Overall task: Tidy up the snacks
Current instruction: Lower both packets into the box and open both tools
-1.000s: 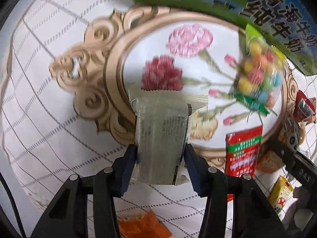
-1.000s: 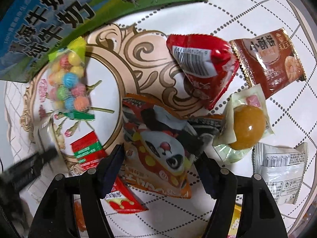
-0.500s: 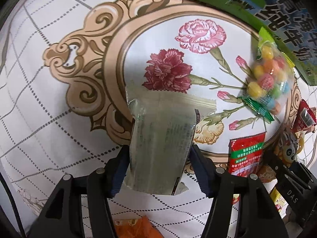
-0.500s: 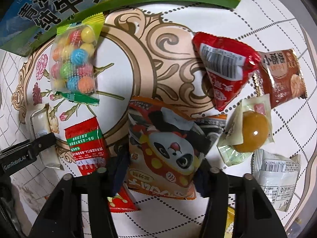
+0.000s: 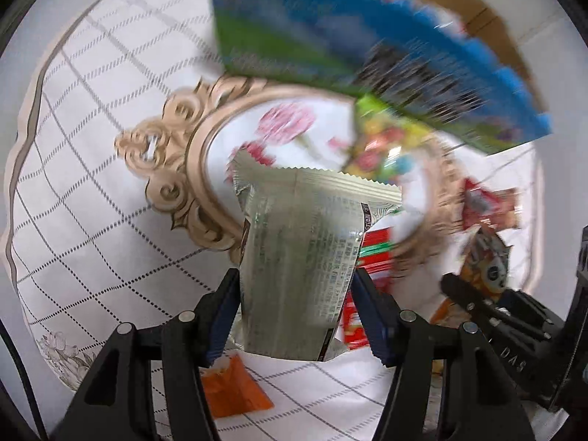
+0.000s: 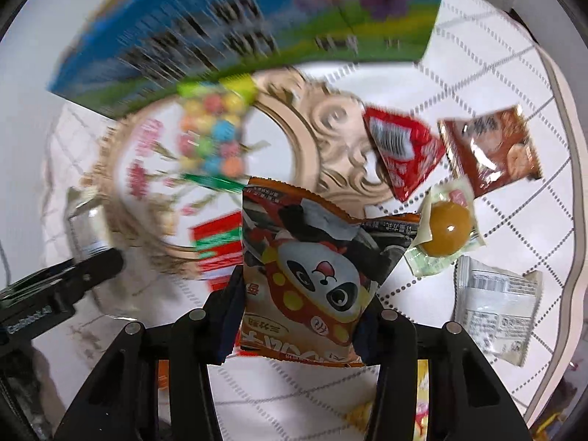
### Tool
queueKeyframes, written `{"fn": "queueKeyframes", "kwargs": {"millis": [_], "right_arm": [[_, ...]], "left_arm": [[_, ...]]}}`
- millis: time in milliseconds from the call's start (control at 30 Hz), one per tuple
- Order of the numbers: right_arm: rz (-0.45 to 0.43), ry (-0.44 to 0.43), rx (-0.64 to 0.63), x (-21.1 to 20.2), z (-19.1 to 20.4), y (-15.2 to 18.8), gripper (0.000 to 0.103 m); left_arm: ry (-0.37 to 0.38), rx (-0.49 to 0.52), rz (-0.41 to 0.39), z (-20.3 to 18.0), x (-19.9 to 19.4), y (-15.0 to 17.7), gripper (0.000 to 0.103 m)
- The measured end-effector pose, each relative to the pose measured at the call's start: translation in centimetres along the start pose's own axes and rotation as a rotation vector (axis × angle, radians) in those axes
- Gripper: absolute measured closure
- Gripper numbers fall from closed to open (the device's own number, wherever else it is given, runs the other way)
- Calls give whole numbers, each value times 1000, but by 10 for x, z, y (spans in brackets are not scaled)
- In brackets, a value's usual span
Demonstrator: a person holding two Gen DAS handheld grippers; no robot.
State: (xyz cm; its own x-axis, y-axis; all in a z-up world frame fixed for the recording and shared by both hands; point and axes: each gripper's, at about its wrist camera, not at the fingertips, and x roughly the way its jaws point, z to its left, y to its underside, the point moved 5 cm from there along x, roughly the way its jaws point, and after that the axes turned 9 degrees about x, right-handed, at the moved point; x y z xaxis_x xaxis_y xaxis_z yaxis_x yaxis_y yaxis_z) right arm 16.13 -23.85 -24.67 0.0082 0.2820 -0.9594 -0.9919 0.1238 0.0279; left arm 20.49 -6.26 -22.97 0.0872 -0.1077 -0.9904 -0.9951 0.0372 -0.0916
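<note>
Blue-and-green milk carton (image 6: 250, 25) lying at the far side of the bench (image 6: 488, 84), blurred. Left tongs (image 5: 296, 290) pinching a silvery packet (image 5: 301, 257), lifted clear of the flowered cloth. Right tongs (image 6: 299, 308), jaws just closing, clamped on the orange panda snack bag (image 6: 312, 268), raised too. Red packet (image 6: 400, 154), brown packet (image 6: 488, 150) and yellow jelly cup (image 6: 446, 228) lying beside it, right.

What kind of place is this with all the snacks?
Probably a table at home: a flowered tablecloth covers it, loose snack packets such as a panda packet lie about, and a milk carton box stands at the back.
</note>
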Motion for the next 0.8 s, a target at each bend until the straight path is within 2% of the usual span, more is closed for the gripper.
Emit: {"fn": "queueKeyframes", "kwargs": {"millis": [100,233,367,467,533,667,800], "right_arm": [[-35,-53,-20,-41,11,-6,51],[-103,-117,-43,-96,26,-31,51],[-191,-145,-65,-146,44,-79,51],[-279,-100,-91,-168,49,-122,51],[-303,-62,-96,-172,46,-155,51],[-303,17,-91,-158,42,-215,51],[-260,96,-87,-132,38,-267,51]], "left_arm": [[59,15,-52,-18,-30,-20,45],[113,57,-113,-19,-76,-62,45],[84,101,-169,-8,-113,-113,44],[38,103,-178,-4,-111,-152,44],[11,93,-170,16,-104,-179,44],[-56,75,-113,37,-85,-226,44],[-94,56,-51,55,-54,-261,44]]}}
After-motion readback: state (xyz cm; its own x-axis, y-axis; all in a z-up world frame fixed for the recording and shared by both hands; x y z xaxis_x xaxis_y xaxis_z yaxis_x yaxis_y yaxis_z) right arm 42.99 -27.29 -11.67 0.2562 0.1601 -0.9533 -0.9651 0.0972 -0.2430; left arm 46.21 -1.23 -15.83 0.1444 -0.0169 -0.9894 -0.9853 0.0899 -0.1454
